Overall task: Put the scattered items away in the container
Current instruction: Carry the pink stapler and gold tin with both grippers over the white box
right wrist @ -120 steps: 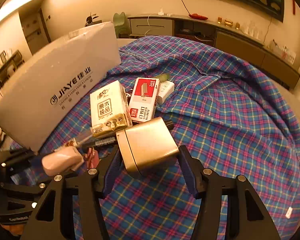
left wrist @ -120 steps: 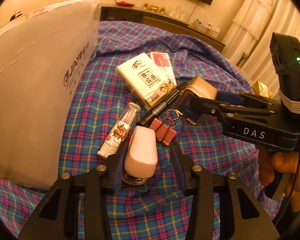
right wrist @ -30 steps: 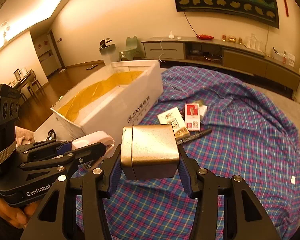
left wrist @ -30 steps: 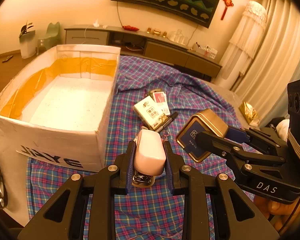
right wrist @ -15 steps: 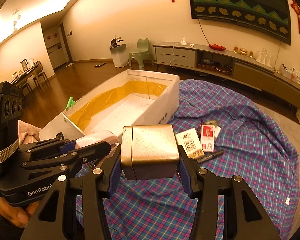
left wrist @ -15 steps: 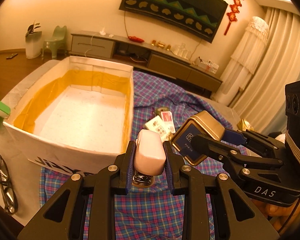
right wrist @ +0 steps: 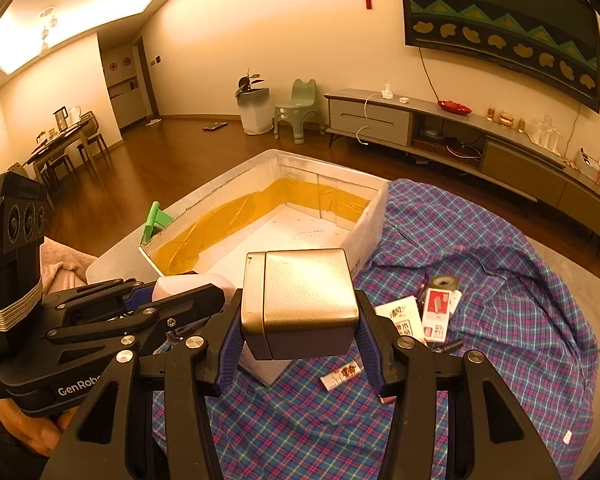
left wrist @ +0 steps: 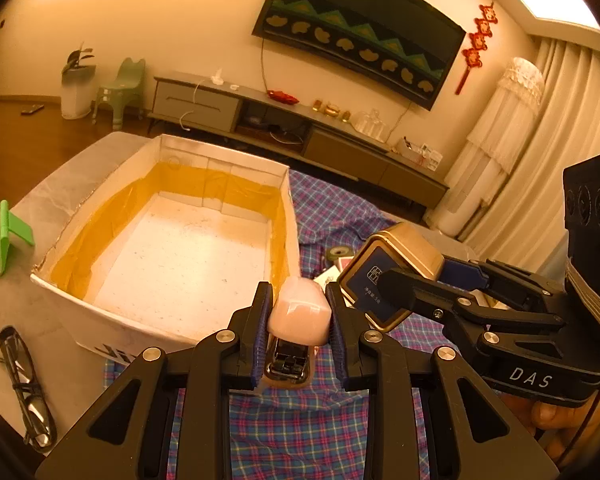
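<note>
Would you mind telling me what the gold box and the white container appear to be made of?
The gold rectangular box looks like brushed metal tin: satin sheen, seamed lid. The white open container looks like foam board, matte and speckled, its inner walls lined with glossy yellow tape; foam is a guess.

The white foam box [left wrist: 100, 316] is wide open on top and bare inside, so plenty of room to come in from above. Its near wall [right wrist: 260, 368] sits right under both loaded grippers, and they're nearly touching side by side. Glasses [left wrist: 24, 384] and a green clip [left wrist: 8, 236] sit outside on the left; boxes and a marker [right wrist: 446, 346] clutter the plaid cloth [right wrist: 520, 300] on the right
</note>
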### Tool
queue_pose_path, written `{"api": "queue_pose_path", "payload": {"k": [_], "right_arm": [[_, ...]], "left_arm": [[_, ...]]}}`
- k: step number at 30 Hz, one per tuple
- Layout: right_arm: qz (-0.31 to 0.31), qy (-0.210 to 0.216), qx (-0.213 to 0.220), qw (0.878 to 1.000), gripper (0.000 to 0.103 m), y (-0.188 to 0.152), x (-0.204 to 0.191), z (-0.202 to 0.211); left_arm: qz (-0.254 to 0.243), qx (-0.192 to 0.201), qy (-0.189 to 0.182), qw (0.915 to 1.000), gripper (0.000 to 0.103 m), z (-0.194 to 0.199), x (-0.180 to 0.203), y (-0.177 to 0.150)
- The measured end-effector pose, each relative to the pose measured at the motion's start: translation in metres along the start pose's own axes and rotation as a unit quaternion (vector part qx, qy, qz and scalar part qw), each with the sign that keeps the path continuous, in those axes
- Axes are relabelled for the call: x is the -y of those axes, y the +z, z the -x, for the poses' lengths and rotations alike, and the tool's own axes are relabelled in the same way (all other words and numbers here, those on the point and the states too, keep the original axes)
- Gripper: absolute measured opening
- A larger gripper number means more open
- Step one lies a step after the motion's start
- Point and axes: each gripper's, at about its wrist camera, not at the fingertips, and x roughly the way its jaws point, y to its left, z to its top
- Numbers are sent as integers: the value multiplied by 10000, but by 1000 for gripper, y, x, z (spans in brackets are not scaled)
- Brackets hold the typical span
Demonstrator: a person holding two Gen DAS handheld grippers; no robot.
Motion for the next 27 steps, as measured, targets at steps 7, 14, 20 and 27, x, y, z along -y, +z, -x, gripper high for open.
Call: {"api": "queue_pose_path", "payload": {"k": [7, 14, 20, 27], "right_arm": [[172, 49, -54, 9998, 52, 17, -10, -12], [272, 93, -92, 9995, 52, 34, -17, -29], [367, 79, -157, 9992, 52, 42, -21, -42], [363, 108, -245, 9990, 52, 52, -20, -57]], "left_arm": [[104, 117, 55, 9999, 27, 0, -15, 15], [241, 226, 124, 9994, 27, -4, -30, 31], [347, 281, 188, 9988, 27, -10, -43, 44], [433, 310, 270, 9982, 27, -17, -54, 58]]}}
